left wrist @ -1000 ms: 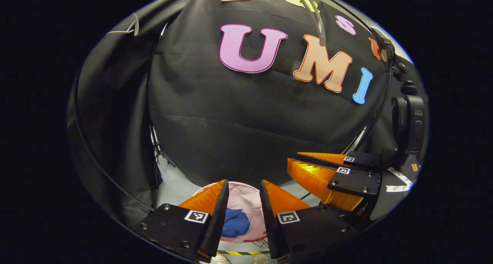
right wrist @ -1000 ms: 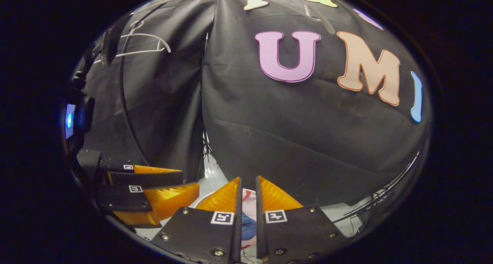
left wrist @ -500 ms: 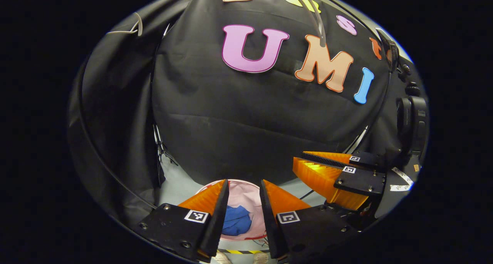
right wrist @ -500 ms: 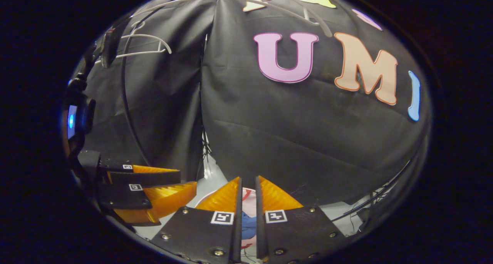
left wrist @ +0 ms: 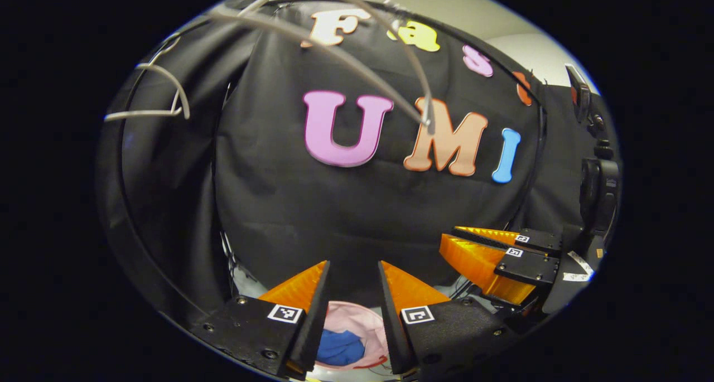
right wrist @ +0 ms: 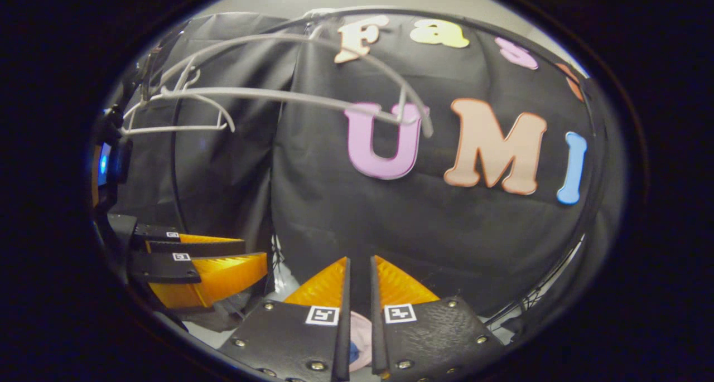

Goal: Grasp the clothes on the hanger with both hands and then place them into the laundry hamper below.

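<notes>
Black cloth forms the wall of the booth behind everything, and pale floor shows below its lower edge.

In the left gripper view the blue clothes (left wrist: 341, 347) lie crumpled inside the pink laundry hamper (left wrist: 372, 327), seen low between the fingers of the left claw (left wrist: 352, 279). In the right gripper view a small bit of blue (right wrist: 354, 352) and of the pink hamper (right wrist: 361, 337) shows in the narrow slit of the right claw (right wrist: 358, 270).

A grey hanger (left wrist: 357, 64) hangs bare near the top of the left gripper view, above the hamper; in the right gripper view it (right wrist: 312, 96) curves across the upper part. A second, white hanger (left wrist: 162, 100) is at the upper left – also bare – and the right gripper view shows it too (right wrist: 184, 117).

The left claw is open with a clear gap and holds nothing. The right claw has its fingers almost together, only a thin gap between them, and nothing is pressed there. Each claw appears from the side in the other view: the right one (left wrist: 463, 242) at the lower right, the left one (right wrist: 248, 254) at the lower left.
</notes>
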A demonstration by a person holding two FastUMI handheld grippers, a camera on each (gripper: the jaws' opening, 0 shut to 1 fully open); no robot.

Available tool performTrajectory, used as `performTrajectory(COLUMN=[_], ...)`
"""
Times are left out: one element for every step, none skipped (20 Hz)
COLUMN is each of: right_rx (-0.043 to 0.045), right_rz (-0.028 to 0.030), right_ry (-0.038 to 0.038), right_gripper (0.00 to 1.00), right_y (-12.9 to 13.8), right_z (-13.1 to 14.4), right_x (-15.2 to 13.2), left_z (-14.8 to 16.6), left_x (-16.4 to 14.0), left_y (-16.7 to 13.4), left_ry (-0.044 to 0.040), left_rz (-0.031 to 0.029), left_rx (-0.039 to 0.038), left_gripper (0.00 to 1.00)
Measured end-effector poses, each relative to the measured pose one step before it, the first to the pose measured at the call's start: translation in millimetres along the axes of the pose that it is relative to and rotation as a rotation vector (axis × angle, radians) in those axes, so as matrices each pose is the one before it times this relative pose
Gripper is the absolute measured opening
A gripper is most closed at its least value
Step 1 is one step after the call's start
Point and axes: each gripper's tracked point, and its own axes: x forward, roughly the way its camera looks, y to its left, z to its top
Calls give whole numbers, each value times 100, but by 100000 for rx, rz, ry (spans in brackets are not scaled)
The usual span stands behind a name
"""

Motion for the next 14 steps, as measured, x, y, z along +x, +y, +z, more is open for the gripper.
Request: performTrajectory(right_rx=[166, -379, -580, -339, 167, 689, 694, 486, 414, 517, 704, 738, 356, 201], right_rz=[-1837, -1953, -1675, -1479, -1234, -616, -687, -791, -739, -897, -347, -836, -1191, -1268], right_ry=[-3122, -3351, -3176, -2669, -2573, -2466, -2558, -2583, -2134, -1723, -1360, -833, -1121, -1088], right_gripper=[15, 15, 25, 27, 24, 31, 39, 47, 55, 63, 74, 85, 96, 96], right_y=[-811, -878, -955, -504, -772, -503, -440, -549, -509, -629, -599, -634, -982, -876], right_z=[1535, 1570, 1610, 1245, 1569, 1342, 1272, 1179, 1153, 967, 820, 642, 567, 659], right_x=[-835, -592, -691, -156, -682, -529, -454, -530, -420, -377, -273, -388, -616, -486], left_z=[1398, 1571, 1341, 1383, 855, 998, 1351, 1139, 1027, 831, 691, 725, 714, 667], left_x=[-235, -220, -161, -244, -354, 14, 56, -111, 178, -87, -240, -77, -20, -5], left_y=[-768, -481, -974, -906, -628, -597, -717, -479, -137, -468, -405, -423, -561, -590], left_ry=[-3396, -3339, -3552, -3106, -2118, -2227, -2295, -2174, -1870, -1735, -1290, -1303, -1162, -1464], left_rz=[-663, -189, -927, -803, -483, -511, -383, 189, -243, 119, 134, 192, 125, 0], left_rx=[549, 192, -44, 208, 305, 731, 674, 1321, 1360, 1176, 430, 144, 48, 375], left_gripper=[50, 50, 55, 55, 62, 66, 77, 83, 90, 96, 92, 92, 93, 92])
